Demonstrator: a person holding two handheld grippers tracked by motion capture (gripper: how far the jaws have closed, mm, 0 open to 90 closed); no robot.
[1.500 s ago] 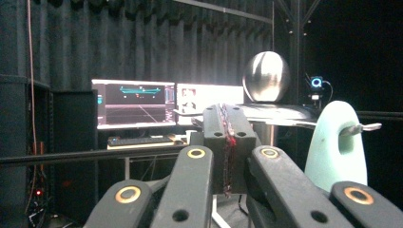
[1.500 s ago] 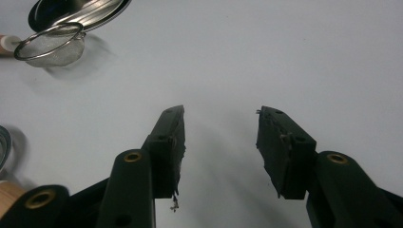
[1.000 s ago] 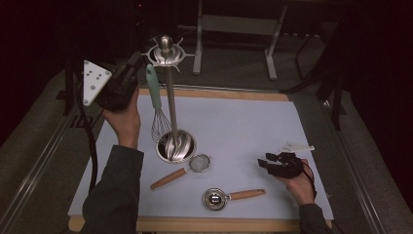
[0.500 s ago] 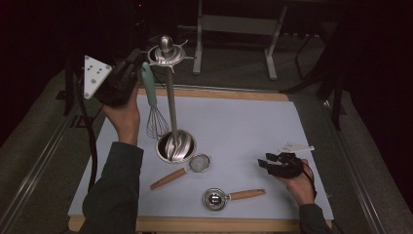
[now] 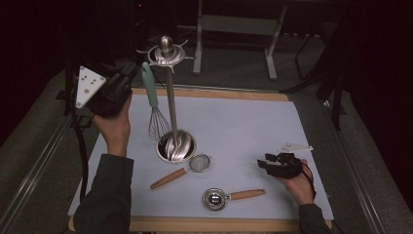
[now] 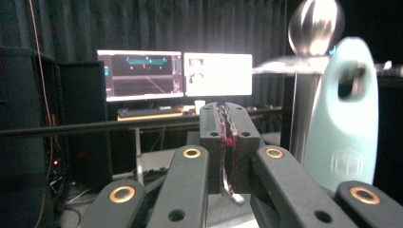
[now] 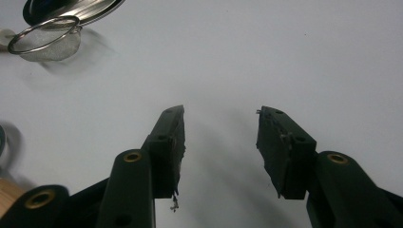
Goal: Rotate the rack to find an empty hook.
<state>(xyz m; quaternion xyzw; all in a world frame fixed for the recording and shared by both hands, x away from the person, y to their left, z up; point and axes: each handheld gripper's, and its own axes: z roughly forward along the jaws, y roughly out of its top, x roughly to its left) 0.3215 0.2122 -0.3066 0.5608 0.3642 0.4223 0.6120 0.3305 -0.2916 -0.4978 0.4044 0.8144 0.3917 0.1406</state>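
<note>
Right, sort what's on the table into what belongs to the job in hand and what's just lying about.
In the job:
- whisk with mint handle, hanging from the stand's top ring
- steel utensil stand
- left tool, just beside the whisk handle, nothing between its jaws

Lying about:
- small mesh strainer with wooden handle
- steel scoop with wooden handle
- right tool, open, resting on the mat

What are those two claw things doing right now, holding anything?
Left gripper: jaws nearly together, just starting to open, nothing between them; whisk hangs beside.
Right gripper: open, empty, over the mat.
</note>
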